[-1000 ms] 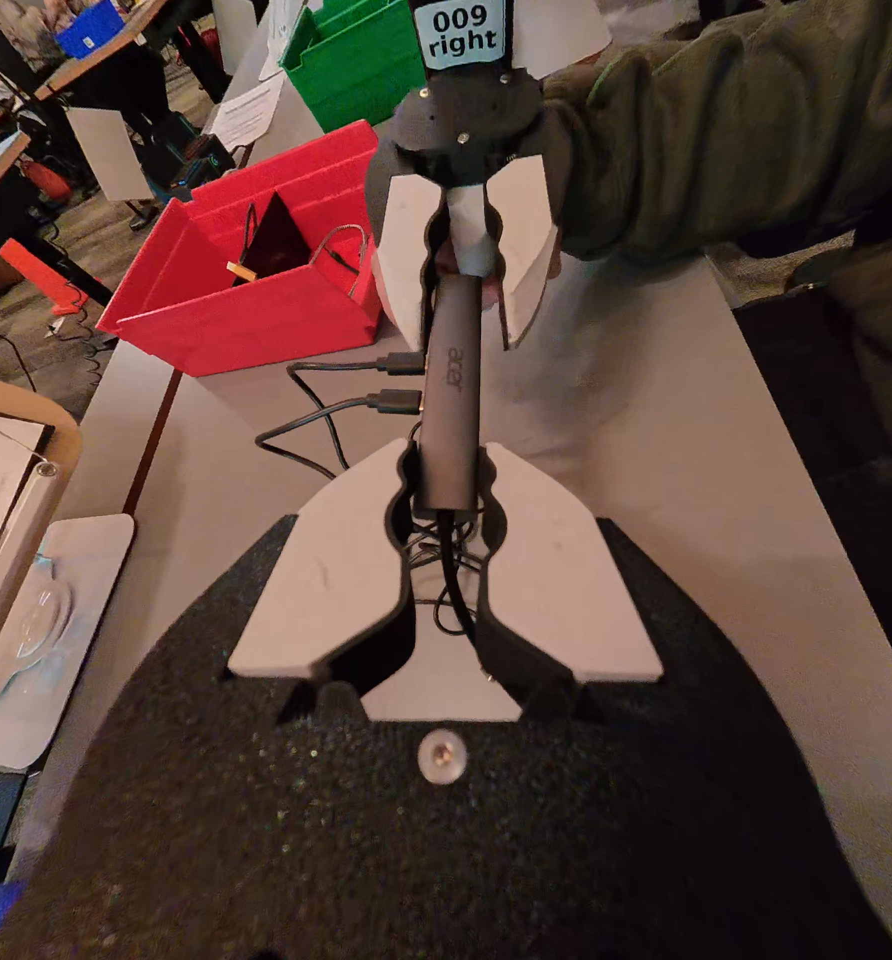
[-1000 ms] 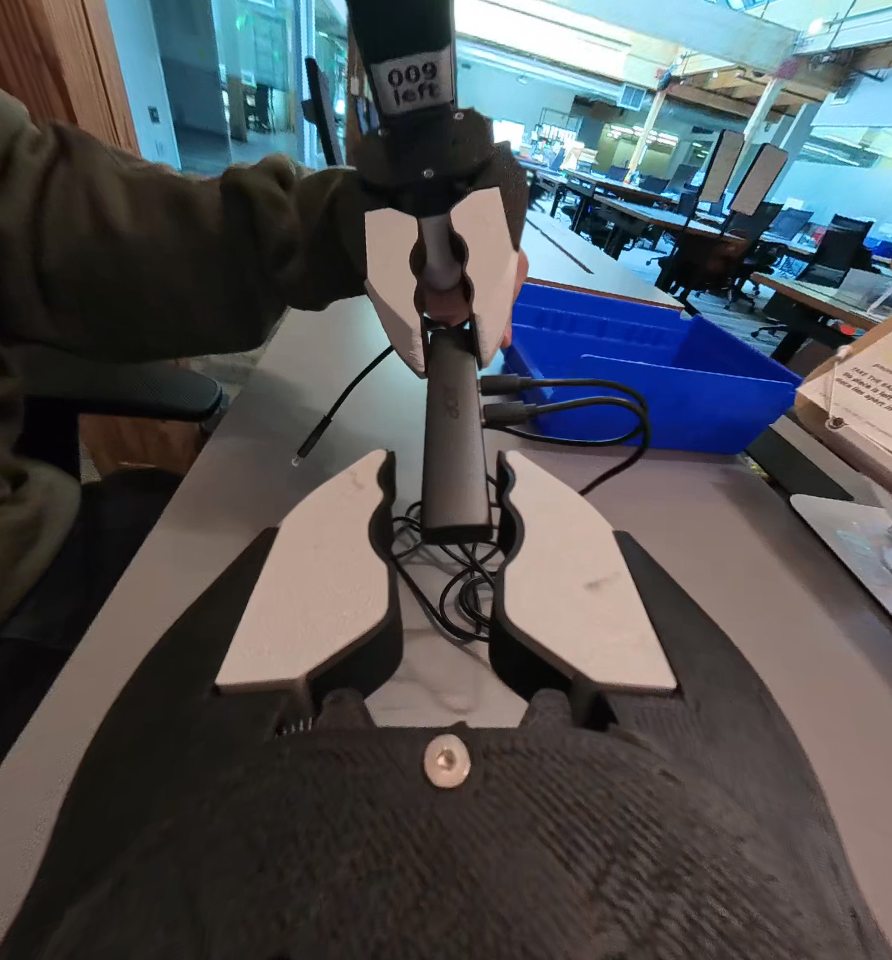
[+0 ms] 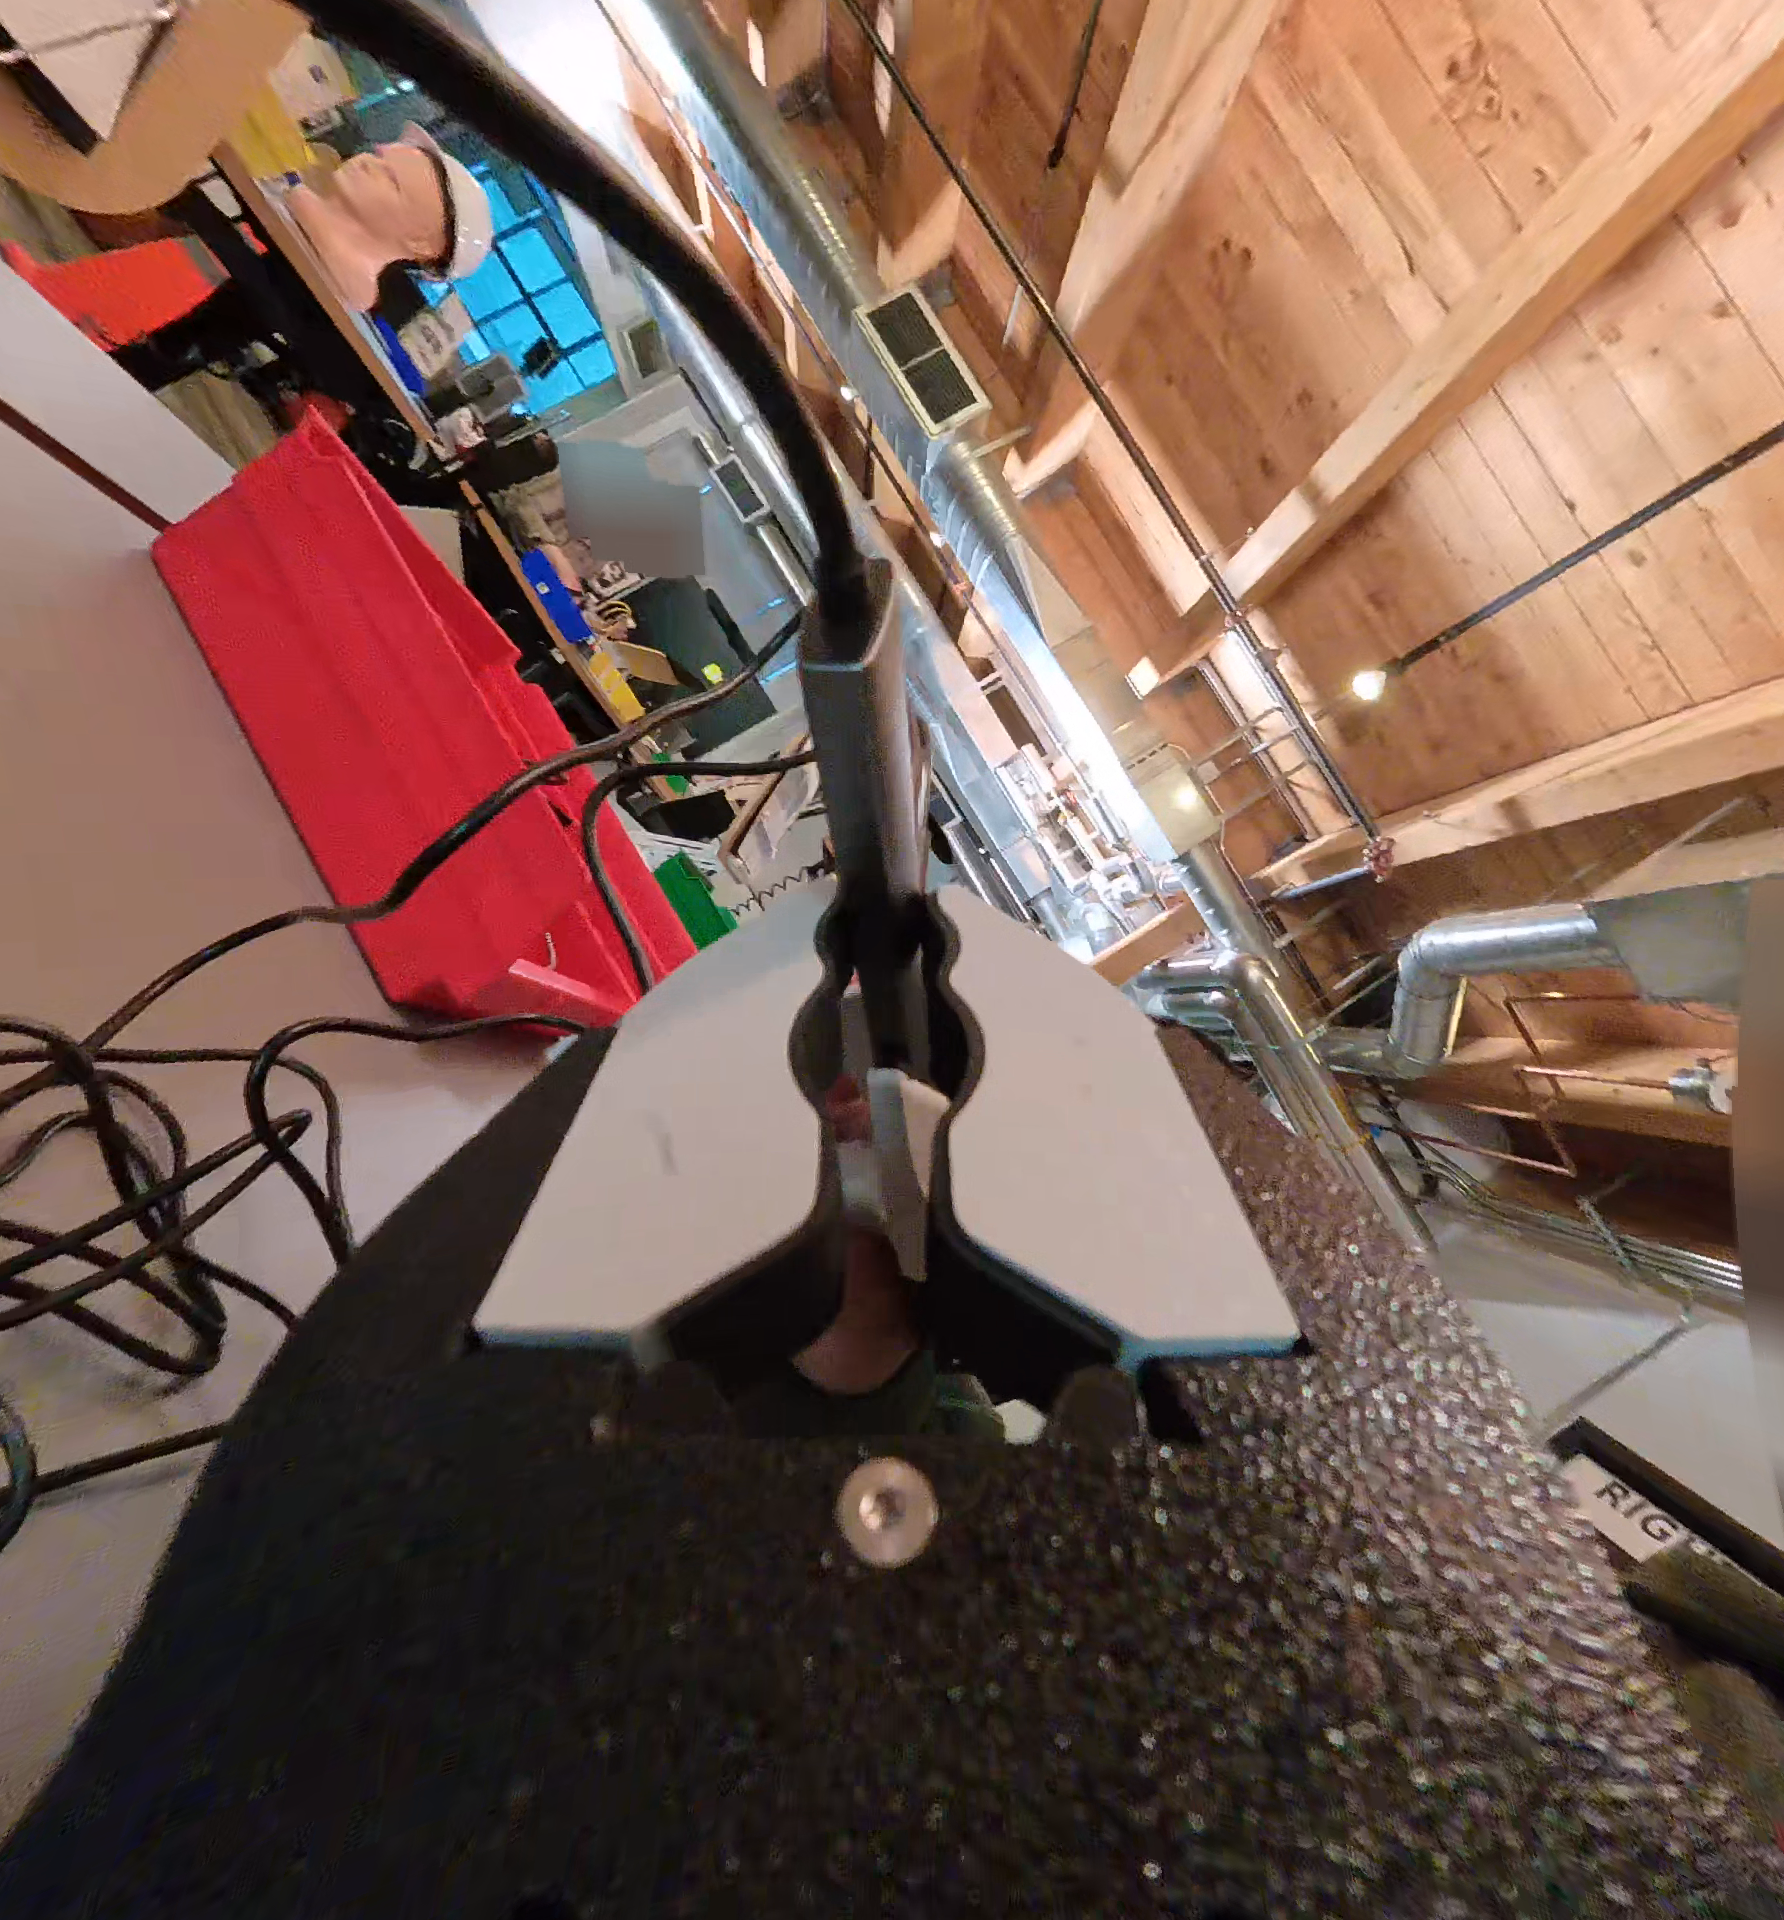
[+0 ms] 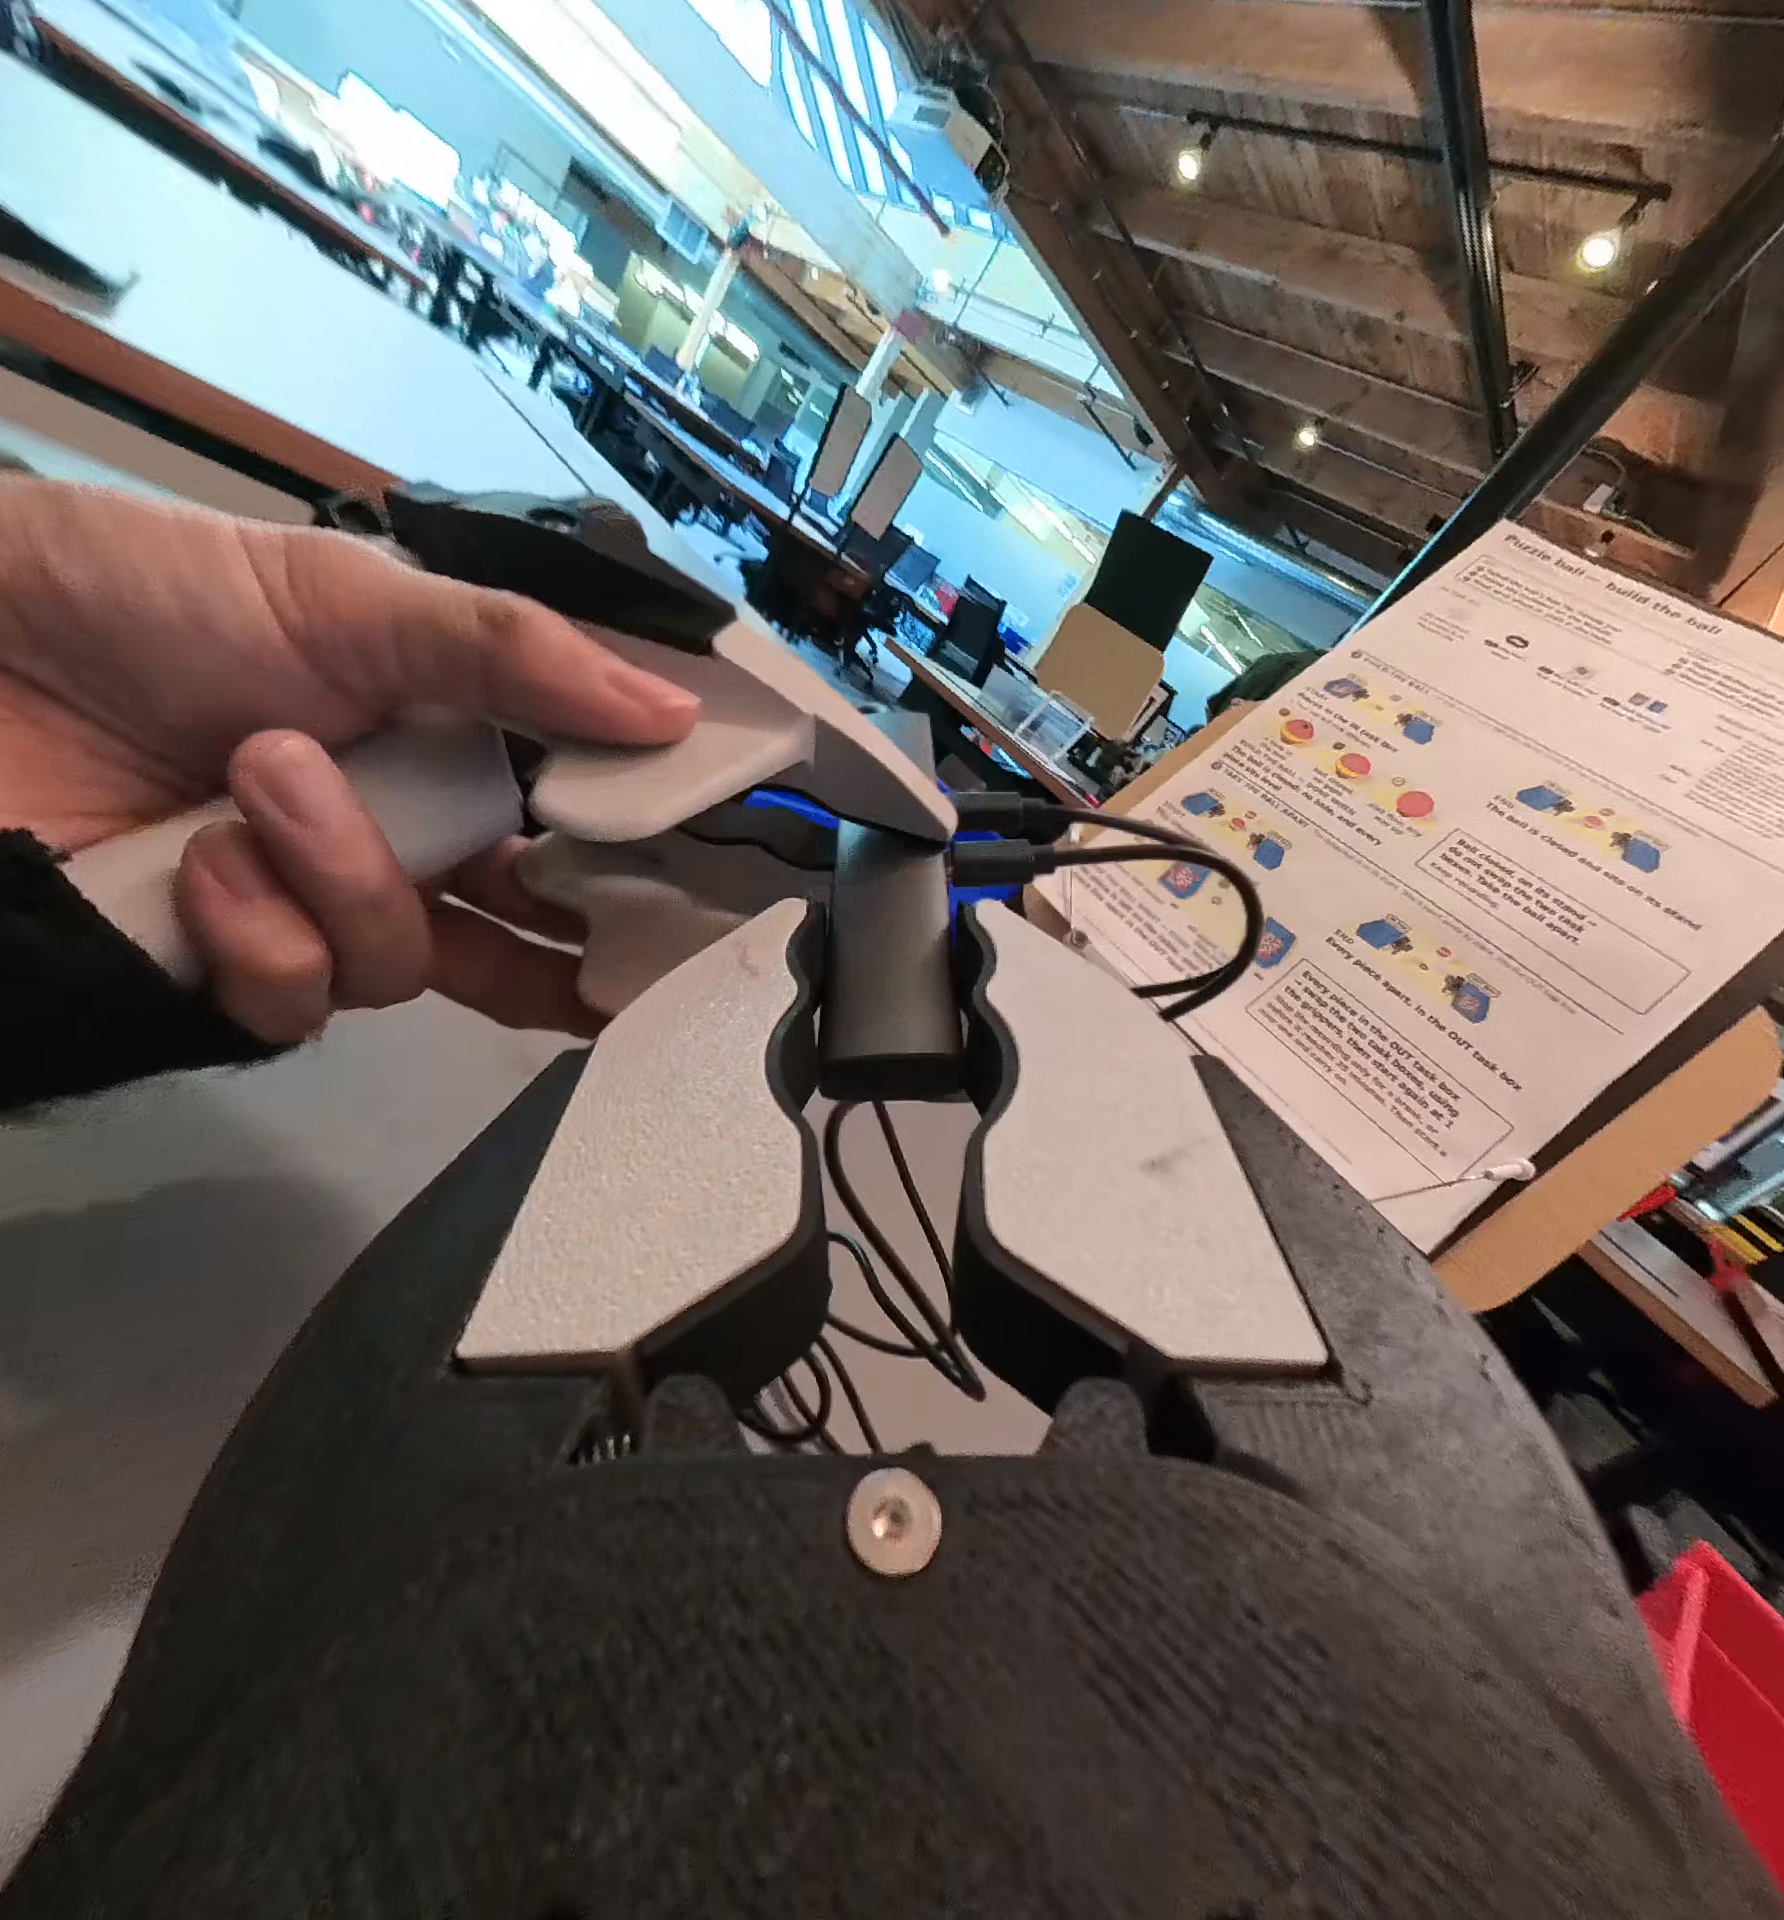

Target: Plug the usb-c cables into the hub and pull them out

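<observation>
Tilted upward now, hub (image 4: 893, 971) clamped between both grippers' jaws

Warm spot lamps (image 4: 1597, 249) glow on the timber ceiling (image 3: 1490, 312), cool daylight floods through far windows (image 4: 659, 125), wide-angle bending warps the edges, and the near hand (image 4: 244, 727) is slightly motion-blurred

A pale grey tabletop (image 3: 67, 727) bore a red bin (image 3: 368, 727) and tangled black cables (image 3: 88, 1195) beside it.
</observation>
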Demonstrator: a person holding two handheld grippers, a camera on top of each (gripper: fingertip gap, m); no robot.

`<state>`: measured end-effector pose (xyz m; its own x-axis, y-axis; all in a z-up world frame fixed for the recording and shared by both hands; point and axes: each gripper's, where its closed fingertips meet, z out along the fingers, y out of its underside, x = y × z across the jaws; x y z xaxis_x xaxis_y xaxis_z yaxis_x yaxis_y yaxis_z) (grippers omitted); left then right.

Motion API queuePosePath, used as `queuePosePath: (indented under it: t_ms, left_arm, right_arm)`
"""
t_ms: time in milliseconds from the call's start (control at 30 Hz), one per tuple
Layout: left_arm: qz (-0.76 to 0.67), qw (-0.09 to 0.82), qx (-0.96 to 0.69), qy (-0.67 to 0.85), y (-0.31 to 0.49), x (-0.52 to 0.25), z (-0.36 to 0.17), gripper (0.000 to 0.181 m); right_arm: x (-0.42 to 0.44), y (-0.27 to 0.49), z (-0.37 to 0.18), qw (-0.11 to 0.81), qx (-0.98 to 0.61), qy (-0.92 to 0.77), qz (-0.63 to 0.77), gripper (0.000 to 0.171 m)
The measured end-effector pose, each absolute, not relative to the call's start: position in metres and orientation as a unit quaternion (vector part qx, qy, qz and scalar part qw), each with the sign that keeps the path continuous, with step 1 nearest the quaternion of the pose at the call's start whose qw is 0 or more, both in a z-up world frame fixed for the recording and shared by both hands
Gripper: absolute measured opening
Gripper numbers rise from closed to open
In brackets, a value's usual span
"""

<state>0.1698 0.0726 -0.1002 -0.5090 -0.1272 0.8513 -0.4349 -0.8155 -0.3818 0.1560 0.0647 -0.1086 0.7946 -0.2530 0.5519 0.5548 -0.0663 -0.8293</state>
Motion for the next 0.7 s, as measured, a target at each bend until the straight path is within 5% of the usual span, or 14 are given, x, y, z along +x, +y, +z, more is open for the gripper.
queuePosePath:
  t_ms: [367,500,700]
  left_arm:
    - [0.694,0.158,0.501,-0.492,0.066,0.151,-0.133,0.010]
    - [0.556,0.099,0.480,-0.671,0.056,0.139,-0.168,0.010]
    - [0.464,0.007,0.341,-0.818,0.018,0.135,-0.179,0.010]
  right_arm:
    - [0.159,0.024,-0.096,0.658,-0.702,-0.182,-0.202,0.035]
    - [0.176,0.019,-0.081,0.689,-0.717,-0.047,-0.100,0.039]
    - [0.155,0.041,-0.128,0.628,-0.775,-0.016,0.076,0.038]
